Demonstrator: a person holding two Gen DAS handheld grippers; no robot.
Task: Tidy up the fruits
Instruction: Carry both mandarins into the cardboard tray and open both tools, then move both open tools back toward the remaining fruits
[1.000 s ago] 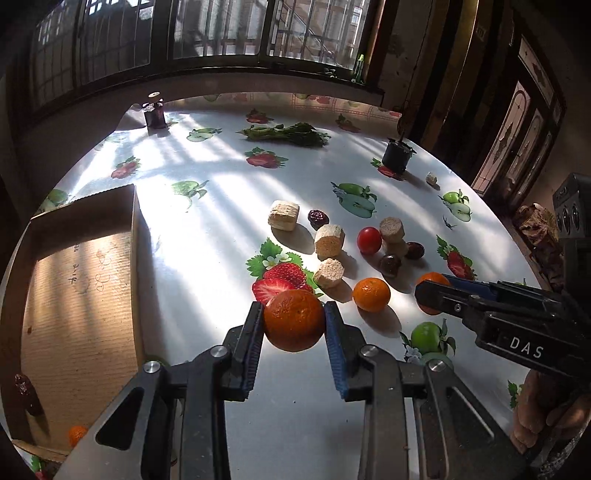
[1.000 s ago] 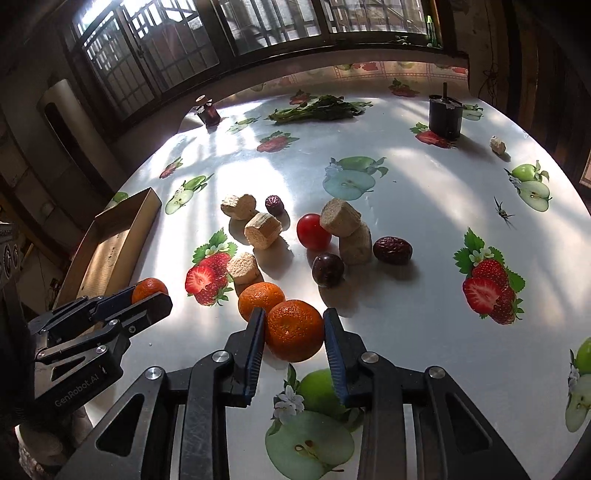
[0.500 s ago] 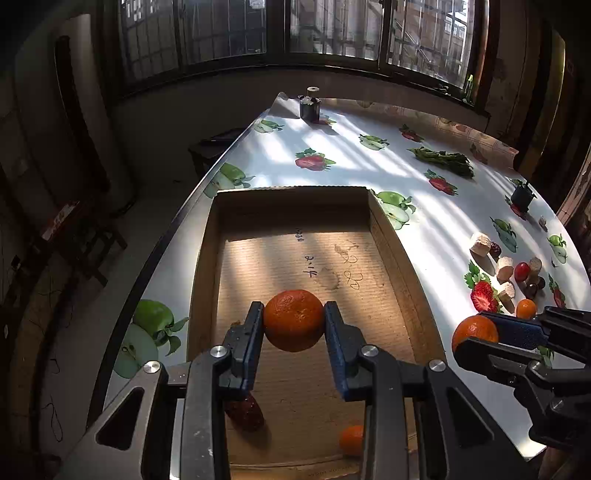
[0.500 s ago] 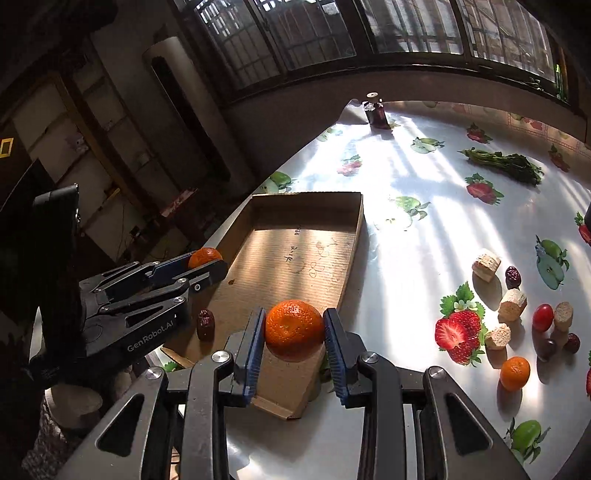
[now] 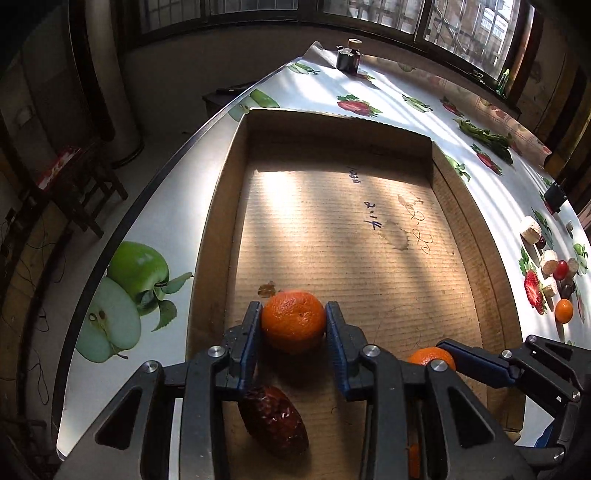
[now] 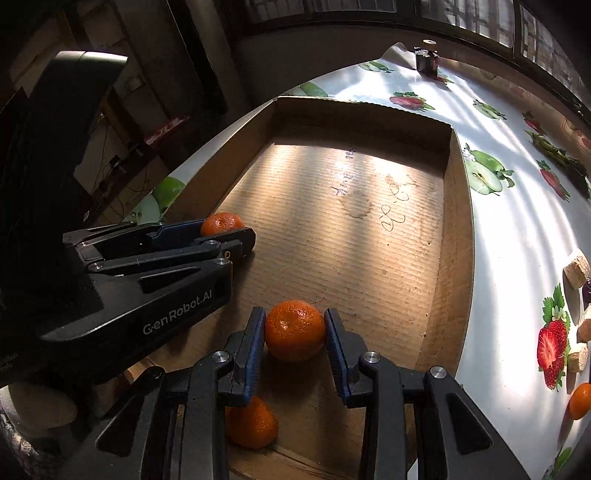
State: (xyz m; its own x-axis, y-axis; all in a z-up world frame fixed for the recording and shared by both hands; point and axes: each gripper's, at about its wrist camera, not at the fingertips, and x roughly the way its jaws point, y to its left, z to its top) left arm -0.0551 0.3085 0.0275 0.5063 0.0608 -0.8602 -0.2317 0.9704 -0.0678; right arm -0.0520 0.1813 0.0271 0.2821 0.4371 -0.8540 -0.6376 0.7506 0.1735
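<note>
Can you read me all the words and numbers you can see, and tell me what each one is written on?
"GenRobot.AI": white letters on the black side of the left hand-held gripper, seen from the right wrist camera.
Dark pen scribbles on the floor of the cardboard box: handwritten, too scrawled to read for sure.
The tablecloth has only fruit pictures, no words.

A tabletop (image 5: 424, 107) under a white cloth printed with apples and strawberries is filling the upper right of the left wrist view. A small dark jar (image 5: 349, 55) is standing at its far end, top centre. Green leafy stalks (image 5: 484, 138) are lying at upper right. Pale cork-like blocks (image 5: 531, 230) are sitting near the right edge. Barred windows (image 5: 461, 22) are running along the top.
</note>
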